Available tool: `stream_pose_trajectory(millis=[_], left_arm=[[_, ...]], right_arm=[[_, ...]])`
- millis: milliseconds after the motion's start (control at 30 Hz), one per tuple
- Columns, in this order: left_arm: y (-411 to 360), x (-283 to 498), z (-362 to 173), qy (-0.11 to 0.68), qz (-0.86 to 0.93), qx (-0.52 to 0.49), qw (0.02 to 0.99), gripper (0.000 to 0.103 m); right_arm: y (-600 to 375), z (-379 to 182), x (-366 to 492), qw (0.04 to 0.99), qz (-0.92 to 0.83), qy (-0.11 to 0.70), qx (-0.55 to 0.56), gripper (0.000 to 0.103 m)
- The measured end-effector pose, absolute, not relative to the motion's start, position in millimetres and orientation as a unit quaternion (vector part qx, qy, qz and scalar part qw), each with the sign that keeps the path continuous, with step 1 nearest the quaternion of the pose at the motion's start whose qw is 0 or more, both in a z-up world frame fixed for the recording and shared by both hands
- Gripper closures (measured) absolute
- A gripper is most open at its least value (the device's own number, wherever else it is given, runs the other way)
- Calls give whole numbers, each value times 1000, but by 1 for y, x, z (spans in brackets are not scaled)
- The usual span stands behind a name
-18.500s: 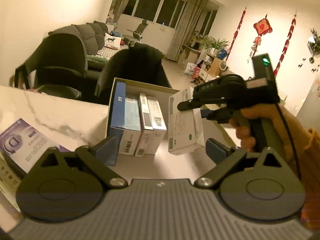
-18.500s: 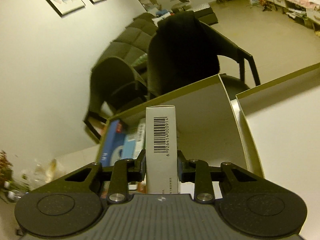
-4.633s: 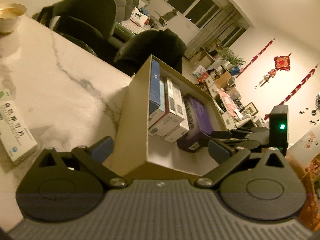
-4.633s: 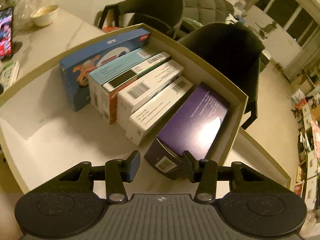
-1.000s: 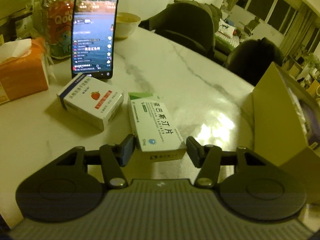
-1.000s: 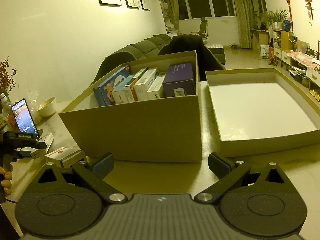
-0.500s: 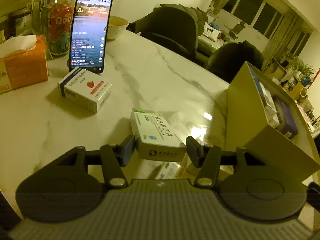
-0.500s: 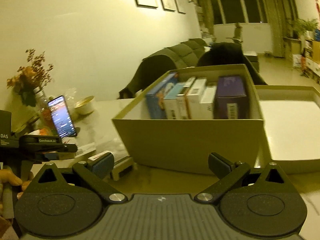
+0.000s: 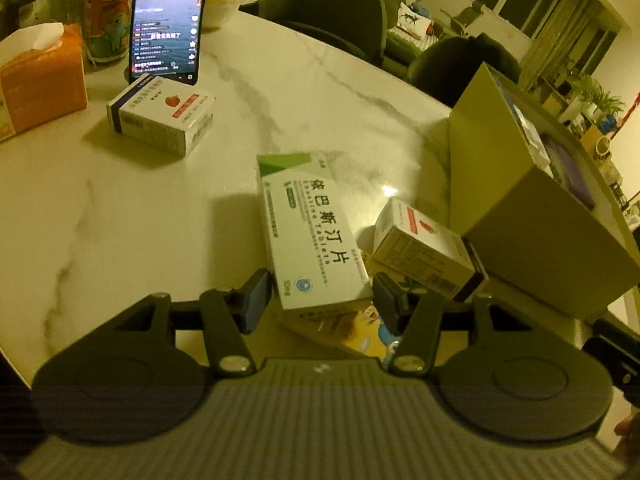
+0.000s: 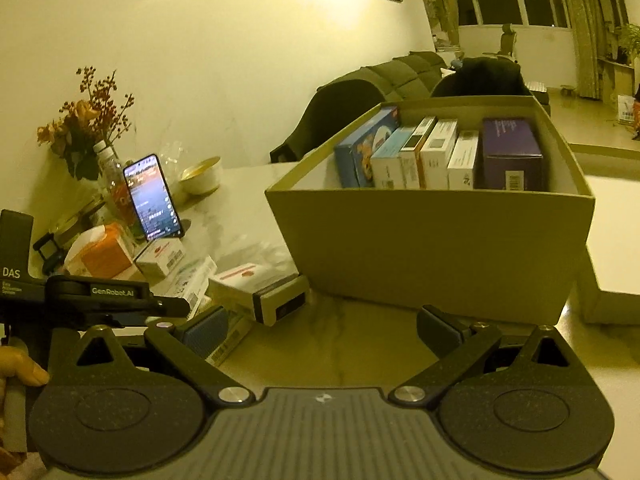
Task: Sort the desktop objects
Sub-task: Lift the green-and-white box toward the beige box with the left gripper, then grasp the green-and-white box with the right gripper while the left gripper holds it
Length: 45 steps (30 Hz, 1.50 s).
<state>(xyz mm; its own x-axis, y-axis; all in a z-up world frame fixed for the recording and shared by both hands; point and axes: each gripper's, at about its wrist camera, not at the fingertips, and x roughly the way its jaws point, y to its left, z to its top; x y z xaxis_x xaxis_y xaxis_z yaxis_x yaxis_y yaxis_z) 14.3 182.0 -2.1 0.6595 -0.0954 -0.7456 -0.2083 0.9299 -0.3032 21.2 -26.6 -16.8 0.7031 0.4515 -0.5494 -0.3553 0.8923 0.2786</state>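
My left gripper is shut on a white-and-green tablet box, held by its near end a little above the marble table. Just under and right of it lie a yellow cartoon box and a white box with a red mark. The open cardboard box stands to the right. In the right wrist view that cardboard box holds several upright boxes in a row. My right gripper hangs open in front of it with nothing between its fingers.
A white strawberry box, a propped-up phone, an orange tissue pack, a drink bottle and a bowl stand at the table's far left. The box lid lies right of the cardboard box. Dark chairs stand behind the table.
The left gripper has lifted the white-and-green box off the table and carried it right, over the boxes beside the cardboard box. The right gripper's view has swung left, still open.
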Motion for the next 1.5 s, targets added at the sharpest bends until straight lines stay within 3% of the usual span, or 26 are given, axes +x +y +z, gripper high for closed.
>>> stream_pose_trajectory(millis=[767, 1167, 1500], left_arm=[[197, 14, 0, 390, 42, -206, 896, 52], [196, -25, 21, 363, 23, -232, 902, 53], [185, -47, 28, 357, -42, -224, 906, 52]], right_arm=[[-16, -29, 43, 893, 254, 353, 120, 2], [9, -38, 70, 789, 344, 451, 237, 23], [31, -41, 88, 732, 382, 477, 302, 30]])
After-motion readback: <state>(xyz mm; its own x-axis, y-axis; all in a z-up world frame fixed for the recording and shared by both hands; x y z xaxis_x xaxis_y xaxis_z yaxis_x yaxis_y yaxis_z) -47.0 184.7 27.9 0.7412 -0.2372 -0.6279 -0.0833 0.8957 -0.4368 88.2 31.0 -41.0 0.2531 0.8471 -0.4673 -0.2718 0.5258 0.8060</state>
